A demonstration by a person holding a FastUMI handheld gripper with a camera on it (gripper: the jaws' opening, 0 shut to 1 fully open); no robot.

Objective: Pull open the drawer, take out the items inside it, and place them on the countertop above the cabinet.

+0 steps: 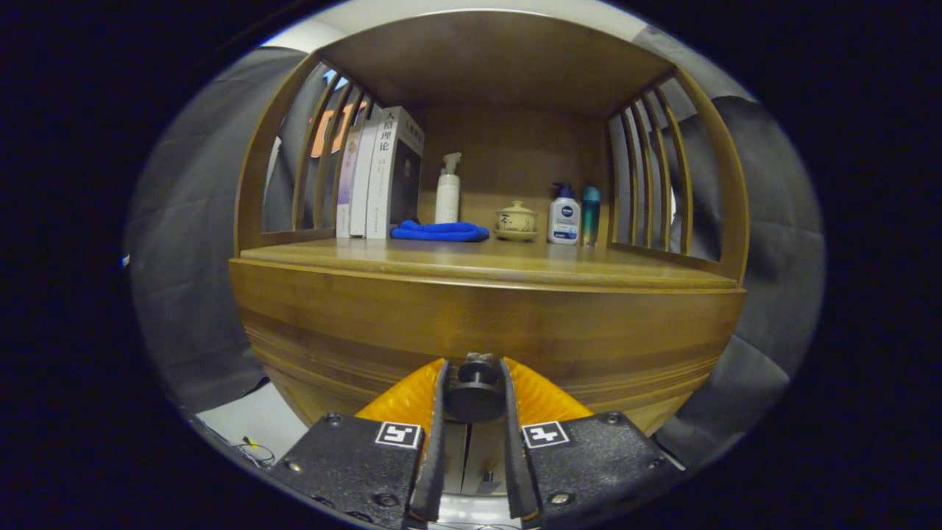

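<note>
The tool [475, 394] pinches the dark round knob [475, 397] of the wooden drawer [486, 324], both fingers [436, 412] pressed against its sides. Above the drawer front, the table [515, 261] carries books [379, 173], a blue cloth [440, 232], a spray bottle [447, 190], a lidded cup [516, 219] and two more bottles [565, 215]

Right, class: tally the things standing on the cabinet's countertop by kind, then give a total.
Books: 3
Bottles: 3, spray, pump, teal
Cloth: 1
Lidded cup: 1
Total: 8
The tongs are shut on the drawer knob.
</note>
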